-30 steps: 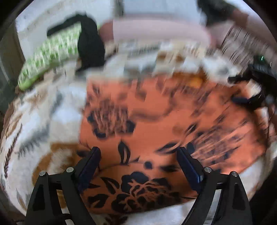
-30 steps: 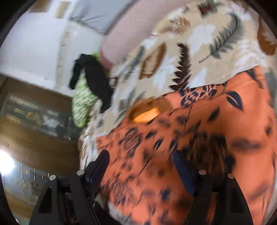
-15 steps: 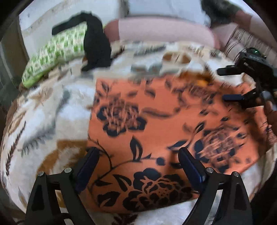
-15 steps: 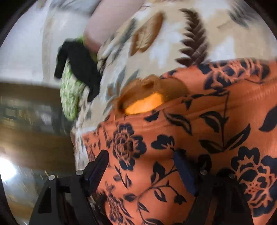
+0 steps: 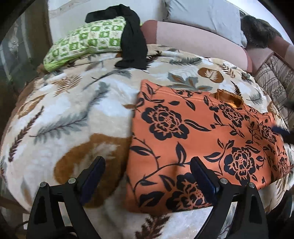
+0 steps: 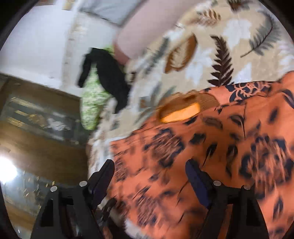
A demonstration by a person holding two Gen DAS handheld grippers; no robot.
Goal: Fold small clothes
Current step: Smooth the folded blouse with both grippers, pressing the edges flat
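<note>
An orange garment with black flowers (image 5: pixel 202 145) lies folded flat on the leaf-print blanket (image 5: pixel 73 117). My left gripper (image 5: pixel 147 176) is open and empty, hovering over the garment's near left edge. In the right wrist view the same garment (image 6: pixel 211 156) fills the lower right, blurred. My right gripper (image 6: pixel 149 176) is open and empty above it. A dark blur at the left wrist view's right edge (image 5: pixel 283 132) seems to be the right gripper.
A green checked pillow (image 5: pixel 86 40) with a black garment (image 5: pixel 132 46) draped on it lies at the back left. A pink bolster (image 5: pixel 198 42) and a grey pillow (image 5: pixel 205 12) lie at the back. A wooden cabinet with glass (image 6: pixel 36 117) stands beyond the bed.
My left gripper has shifted left, so the garment's left edge now lies between its fingers. My right gripper has moved across the garment and out toward the left view's right edge.
</note>
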